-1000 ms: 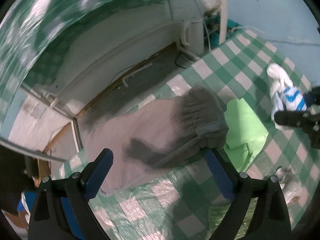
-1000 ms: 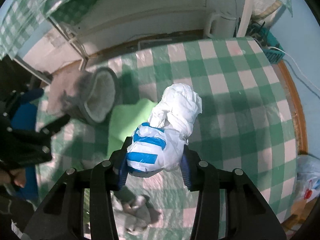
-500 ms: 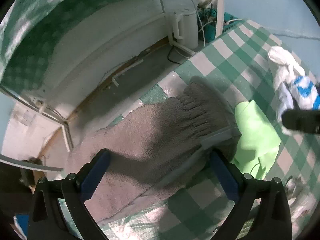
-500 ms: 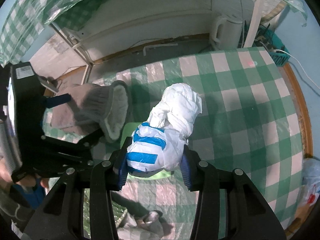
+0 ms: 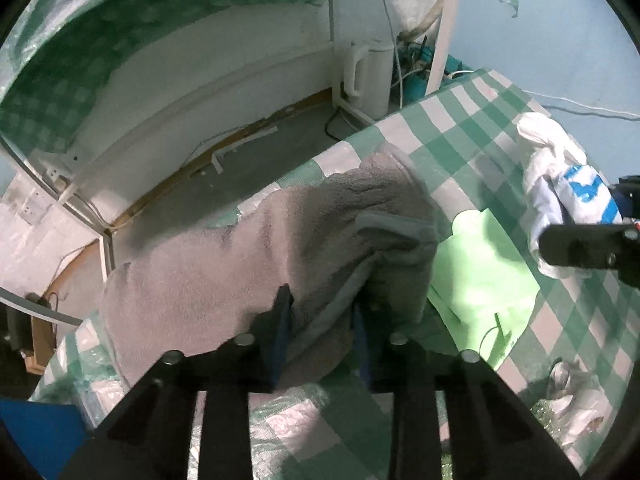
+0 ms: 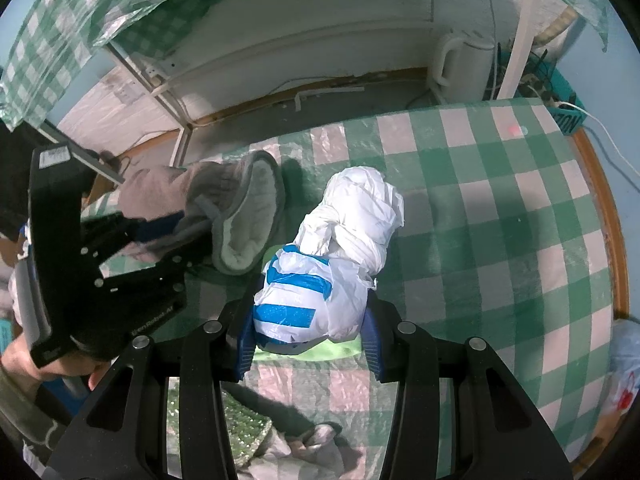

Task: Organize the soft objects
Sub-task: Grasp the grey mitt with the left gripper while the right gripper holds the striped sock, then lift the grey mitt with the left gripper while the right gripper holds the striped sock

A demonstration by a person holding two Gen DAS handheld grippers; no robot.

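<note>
A grey fleece piece [image 5: 240, 248] with a pale lining lies at the left edge of the green-checked table [image 6: 500, 200]. My left gripper [image 5: 320, 312] is closing, and its blue pads pinch a fold near the piece's rim. From the right wrist the same grip shows at the left gripper [image 6: 188, 236] on the fleece [image 6: 240, 224]. My right gripper [image 6: 310, 320] is shut on a white bundle [image 6: 352, 216] wrapped with blue tape and holds it above the table. A light green cloth [image 5: 480, 272] lies flat between the two, partly under the bundle [image 5: 556, 176].
A white kettle [image 6: 464, 64] stands on the floor beyond the table. A sequinned green item [image 6: 240, 432] and a crumpled grey rag [image 6: 320, 444] lie at the near edge. A plastic bag [image 6: 624, 376] hangs off the right side. A person's hand [image 6: 48, 364] holds the left gripper.
The left gripper came down over the grey fleece piece and its wide-open jaws closed onto a fold of it. The right gripper kept hold of the white bundle, with little movement.
</note>
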